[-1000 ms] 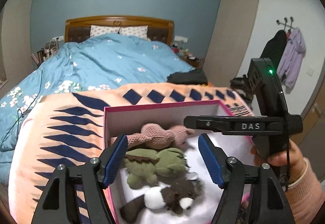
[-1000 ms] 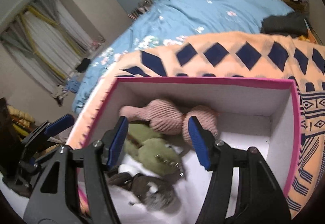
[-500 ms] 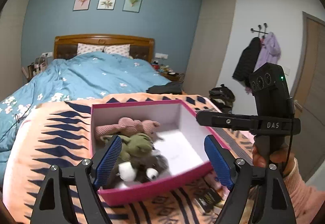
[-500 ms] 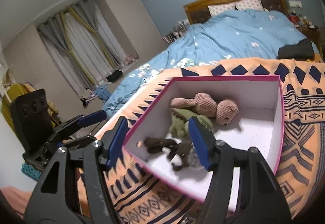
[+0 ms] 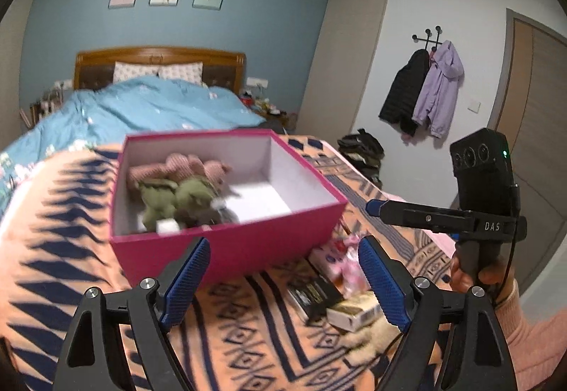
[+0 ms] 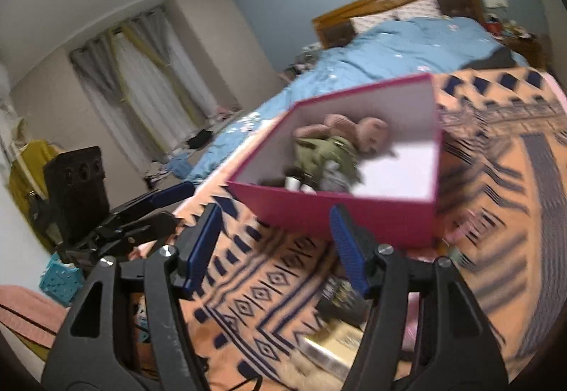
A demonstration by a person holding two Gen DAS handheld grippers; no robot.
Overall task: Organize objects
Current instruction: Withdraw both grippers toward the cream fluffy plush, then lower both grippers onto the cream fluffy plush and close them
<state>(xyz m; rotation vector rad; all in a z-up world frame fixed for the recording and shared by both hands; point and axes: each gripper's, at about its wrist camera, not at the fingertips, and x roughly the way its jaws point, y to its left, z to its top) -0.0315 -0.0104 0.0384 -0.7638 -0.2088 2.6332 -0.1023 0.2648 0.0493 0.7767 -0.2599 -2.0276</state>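
A pink box (image 5: 226,249) with a white inside stands on the patterned orange blanket (image 5: 63,242). In it lie a pink plush (image 5: 184,164), a green plush (image 5: 177,196) and a dark plush with white parts (image 5: 198,214). My left gripper (image 5: 283,249) hangs open in front of the box's near wall, with nothing between its fingers. My right gripper (image 6: 276,214) is also open and empty, just short of the box (image 6: 336,214), and in the left wrist view it shows at the right (image 5: 375,207). A black packet (image 5: 312,292), a pale carton (image 5: 354,311) and a pink packet (image 5: 340,256) lie loose beside the box.
A cream fuzzy thing (image 5: 372,338) lies by the carton. The bed's blue duvet (image 5: 149,107) stretches behind the box. Coats (image 5: 421,90) hang on the right wall near a door (image 5: 538,143). A dark bag (image 5: 361,150) sits on the floor. A blue basket (image 6: 60,274) stands by the curtains (image 6: 141,90).
Both grippers have drawn back from over the box to in front of it. The left jaws have widened. The loose packets and carton have come into view.
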